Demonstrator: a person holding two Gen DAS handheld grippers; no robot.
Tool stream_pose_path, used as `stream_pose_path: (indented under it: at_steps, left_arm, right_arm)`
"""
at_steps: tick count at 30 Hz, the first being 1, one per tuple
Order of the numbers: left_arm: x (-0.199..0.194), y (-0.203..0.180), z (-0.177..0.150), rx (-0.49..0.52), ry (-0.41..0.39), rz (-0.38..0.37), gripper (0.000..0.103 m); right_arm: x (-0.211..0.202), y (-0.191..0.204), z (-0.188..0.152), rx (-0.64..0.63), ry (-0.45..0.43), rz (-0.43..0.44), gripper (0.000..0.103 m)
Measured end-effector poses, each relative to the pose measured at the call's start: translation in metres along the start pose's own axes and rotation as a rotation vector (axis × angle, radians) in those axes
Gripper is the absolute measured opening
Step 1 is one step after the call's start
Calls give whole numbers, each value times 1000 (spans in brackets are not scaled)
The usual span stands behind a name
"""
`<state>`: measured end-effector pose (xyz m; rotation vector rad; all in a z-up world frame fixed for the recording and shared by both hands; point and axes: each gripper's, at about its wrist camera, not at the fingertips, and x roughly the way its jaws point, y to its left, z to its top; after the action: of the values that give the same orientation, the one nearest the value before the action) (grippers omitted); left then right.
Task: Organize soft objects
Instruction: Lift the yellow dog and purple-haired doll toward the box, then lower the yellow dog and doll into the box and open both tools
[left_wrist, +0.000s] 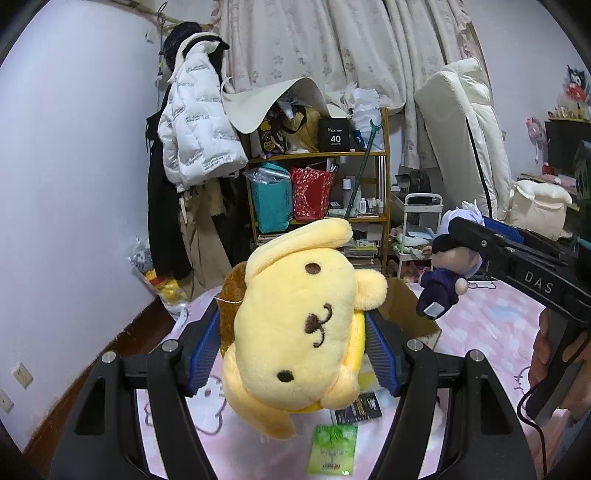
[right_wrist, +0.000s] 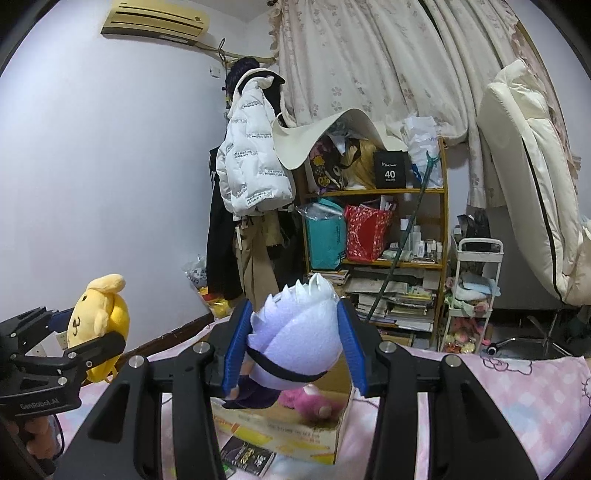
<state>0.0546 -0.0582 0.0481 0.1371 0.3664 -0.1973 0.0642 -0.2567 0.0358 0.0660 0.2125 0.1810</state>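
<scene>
My left gripper (left_wrist: 291, 347) is shut on a yellow dog plush (left_wrist: 295, 328) with a brown beret, held in the air above the pink bed; it also shows in the right wrist view (right_wrist: 99, 321). My right gripper (right_wrist: 291, 350) is shut on a white-haired doll (right_wrist: 295, 339) in dark purple clothes, held over an open cardboard box (right_wrist: 295, 432). The doll also shows in the left wrist view (left_wrist: 450, 269), above the box (left_wrist: 406, 314). A pink plush (right_wrist: 314, 402) lies inside the box.
The bed has a pink patterned sheet (right_wrist: 517, 406). A green packet (left_wrist: 332, 446) and a dark packet (left_wrist: 358, 406) lie on it by the box. A cluttered wooden shelf (right_wrist: 373, 229), hanging coats (right_wrist: 251, 166) and a white trolley (right_wrist: 476, 288) stand behind.
</scene>
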Motion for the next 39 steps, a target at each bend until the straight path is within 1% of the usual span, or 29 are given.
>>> stream_pose_path:
  at_steps: [6, 10, 12, 18, 25, 30, 33, 36, 39]
  left_arm:
    - [20, -7, 13, 36, -29, 1, 70]
    - [34, -3, 17, 8, -26, -35, 70]
    - [45, 0, 17, -8, -11, -43, 70]
    - [74, 4, 10, 11, 27, -33, 70]
    - [101, 10, -5, -27, 79, -39, 70]
    - [114, 8, -14, -26, 107, -35, 70]
    - [121, 8, -19, -30, 125, -36, 71]
    - [125, 5, -24, -22, 143, -35, 72]
    - [126, 4, -28, -17, 154, -28, 72]
  right_arm:
    - [20, 0, 7, -20, -3, 12, 50]
    - [35, 2, 3, -44, 9, 21, 50]
    - [41, 4, 0, -63, 21, 17, 50]
    - [66, 7, -16, -73, 72, 22, 50]
    - [88, 3, -35, -75, 129, 21, 50]
    - [96, 1, -47, -71, 146, 17, 51]
    - [103, -4, -52, -43, 176, 20, 51]
    - [108, -7, -56, -10, 209, 57, 51]
    - [110, -5, -60, -18, 229, 47, 51]
